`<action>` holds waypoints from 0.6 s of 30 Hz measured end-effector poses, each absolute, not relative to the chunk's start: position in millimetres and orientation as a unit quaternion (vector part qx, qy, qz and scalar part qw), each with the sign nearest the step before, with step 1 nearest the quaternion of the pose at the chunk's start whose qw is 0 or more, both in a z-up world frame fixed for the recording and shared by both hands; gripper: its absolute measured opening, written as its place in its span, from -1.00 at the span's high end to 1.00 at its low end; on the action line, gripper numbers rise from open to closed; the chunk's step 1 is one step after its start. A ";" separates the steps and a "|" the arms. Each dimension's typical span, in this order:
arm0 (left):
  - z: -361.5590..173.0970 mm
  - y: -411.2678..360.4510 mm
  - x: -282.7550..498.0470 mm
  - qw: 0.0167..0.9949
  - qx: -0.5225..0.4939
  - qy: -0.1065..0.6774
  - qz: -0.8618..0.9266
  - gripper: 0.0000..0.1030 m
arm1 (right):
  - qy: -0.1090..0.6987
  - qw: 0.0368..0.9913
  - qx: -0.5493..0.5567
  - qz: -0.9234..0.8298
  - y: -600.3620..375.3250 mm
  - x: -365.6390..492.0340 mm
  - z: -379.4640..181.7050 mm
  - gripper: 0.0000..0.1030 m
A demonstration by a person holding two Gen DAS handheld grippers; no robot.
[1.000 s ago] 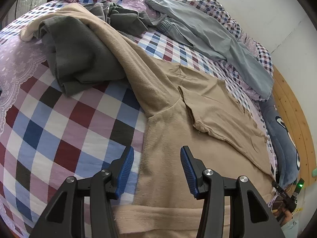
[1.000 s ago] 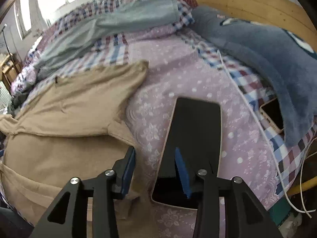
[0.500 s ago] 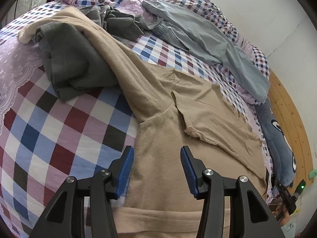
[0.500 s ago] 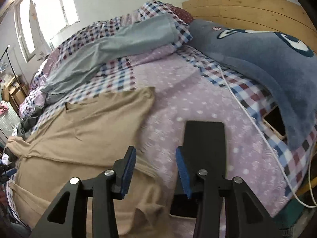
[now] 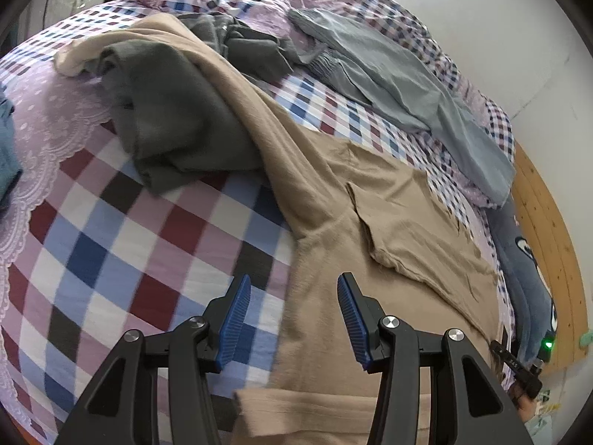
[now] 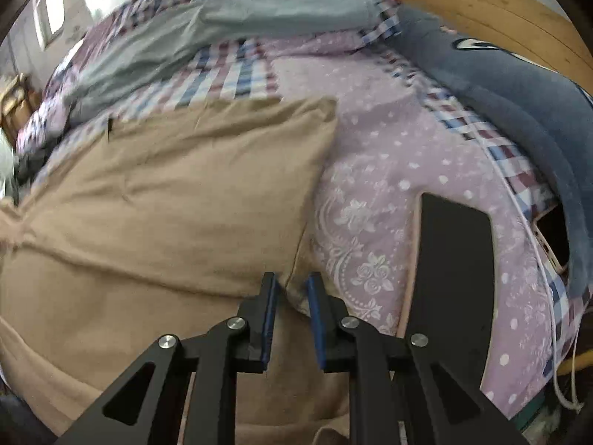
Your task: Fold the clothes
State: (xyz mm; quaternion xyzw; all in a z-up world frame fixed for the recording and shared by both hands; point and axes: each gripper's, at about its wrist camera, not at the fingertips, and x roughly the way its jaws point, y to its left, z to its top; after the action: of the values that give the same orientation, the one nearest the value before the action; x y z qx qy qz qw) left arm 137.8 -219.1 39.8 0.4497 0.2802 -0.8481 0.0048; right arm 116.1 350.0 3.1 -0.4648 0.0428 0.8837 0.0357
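The right gripper (image 6: 291, 311) has swung left off the black tablet (image 6: 452, 270) and narrowed its fingers around a raised fold of the tan long-sleeved top (image 5: 370, 230), though not yet clenched, likely readying a fold. The left gripper (image 5: 292, 319) hovers released over its near hem. On the bed (image 5: 111, 241): one tan top, one dark grey garment (image 5: 174, 118), one pale grey trousers (image 5: 400, 85).
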 end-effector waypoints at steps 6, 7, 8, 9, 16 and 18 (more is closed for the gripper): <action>42.1 -239.2 136.3 0.011 0.427 0.322 -0.845 -0.01 | 0.057 0.041 -0.391 0.918 335.0 120.2 32.9 0.65; 42.7 -241.9 135.5 0.010 0.422 0.330 -0.844 -0.01 | 0.053 0.037 -0.384 0.921 328.9 118.9 35.2 0.63; 43.3 -244.3 134.1 0.010 0.417 0.337 -0.844 -0.02 | 0.048 0.033 -0.379 0.924 322.2 117.7 37.1 0.60; 43.9 -246.6 132.4 0.010 0.411 0.344 -0.844 -0.02 | 0.043 0.028 -0.375 0.925 314.0 116.5 37.6 0.53; 54.5 -271.7 123.9 0.022 0.354 0.386 -0.852 -0.02 | 0.022 -0.018 -0.349 0.937 250.5 107.3 39.6 0.34; 60.3 -283.8 123.8 0.027 0.330 0.400 -0.855 -0.05 | 0.023 -0.039 -0.341 0.939 227.7 99.1 38.7 0.28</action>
State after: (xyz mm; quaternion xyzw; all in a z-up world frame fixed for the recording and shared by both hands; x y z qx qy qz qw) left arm 123.8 -283.8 60.3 0.3301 0.3995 -0.8548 0.0271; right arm 99.1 227.7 38.7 -0.3409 0.0233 0.9390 -0.0393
